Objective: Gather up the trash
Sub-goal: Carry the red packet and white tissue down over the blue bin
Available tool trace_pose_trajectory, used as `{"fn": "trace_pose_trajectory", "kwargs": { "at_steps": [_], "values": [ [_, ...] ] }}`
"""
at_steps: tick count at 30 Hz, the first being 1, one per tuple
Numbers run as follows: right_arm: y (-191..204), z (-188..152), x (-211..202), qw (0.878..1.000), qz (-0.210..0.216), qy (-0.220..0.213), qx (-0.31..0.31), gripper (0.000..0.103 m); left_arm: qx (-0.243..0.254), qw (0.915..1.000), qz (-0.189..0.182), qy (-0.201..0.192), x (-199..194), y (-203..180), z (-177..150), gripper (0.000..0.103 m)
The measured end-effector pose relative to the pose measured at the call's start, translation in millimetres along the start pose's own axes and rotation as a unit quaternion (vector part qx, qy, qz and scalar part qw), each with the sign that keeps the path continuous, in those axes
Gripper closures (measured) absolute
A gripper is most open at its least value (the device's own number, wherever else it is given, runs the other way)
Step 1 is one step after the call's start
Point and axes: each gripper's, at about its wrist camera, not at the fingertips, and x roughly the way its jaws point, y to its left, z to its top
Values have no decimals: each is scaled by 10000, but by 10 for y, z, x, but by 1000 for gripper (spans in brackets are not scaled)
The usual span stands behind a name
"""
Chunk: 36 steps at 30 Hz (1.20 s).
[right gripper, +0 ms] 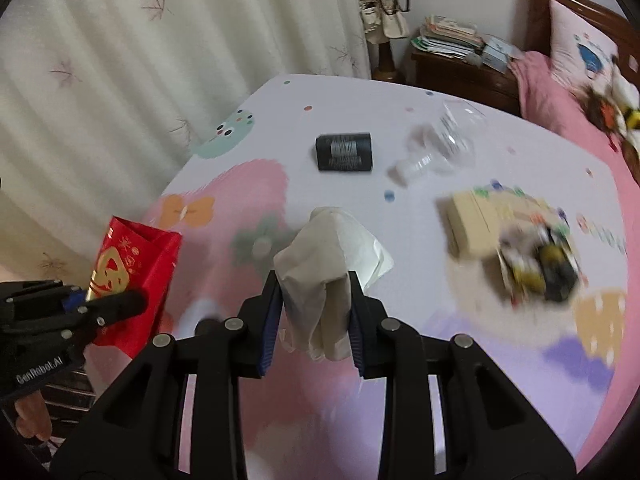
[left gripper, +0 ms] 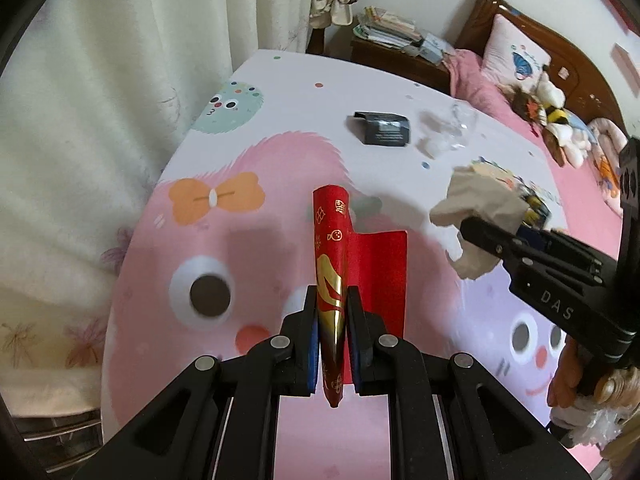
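Envelope [left gripper: 332, 264], red, pinched in left gripper [left gripper: 333, 312] fingers above bed [left gripper: 280, 92] | tissue [right gripper: 324, 280] clamped in right gripper [right gripper: 314, 300] fingers | black box [right gripper: 345, 152], plastic wrapper [right gripper: 440, 148] on bed.

- A cream curtain [right gripper: 120, 60] with faint leaf prints is filling the upper left of both views.
- A table [left gripper: 280, 92] in a cartoon-monster cloth is spreading across the centre.
- A dark wooden nightstand [right gripper: 460, 72] is carrying stacked papers [right gripper: 448, 36] at upper right.
- A bed [left gripper: 480, 96] with pink bedding, a pillow [left gripper: 516, 52] and plush toys [left gripper: 552, 112] is lying at far right.
- Bags [right gripper: 384, 20] are hanging near the top centre.
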Motion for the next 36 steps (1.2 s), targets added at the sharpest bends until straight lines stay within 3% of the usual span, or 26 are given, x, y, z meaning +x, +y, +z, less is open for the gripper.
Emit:
{"fn": "trace_pose_trajectory", "kwargs": {
  "at_steps": [9,18,25,36],
  "values": [
    [493,-1028,-837,9974,-370,-50,623,76,639,9971,-328,-244,-898,206,-930,91],
    [1433,-1920,-1396,9909,-642,-139,1172,76,1294,9889,-665,-294,-1521,744,-1926,91],
    [2025,-2489,-1600,9874,-782,-140,1369,76,1724,9819,-783,9,-1636,1071,-2541,91],
    [2200,-3139,-1540,9834,-831,393,1567,76,2075,9743,-788,388,-1494,1022,-3223,91]
  ]
}}
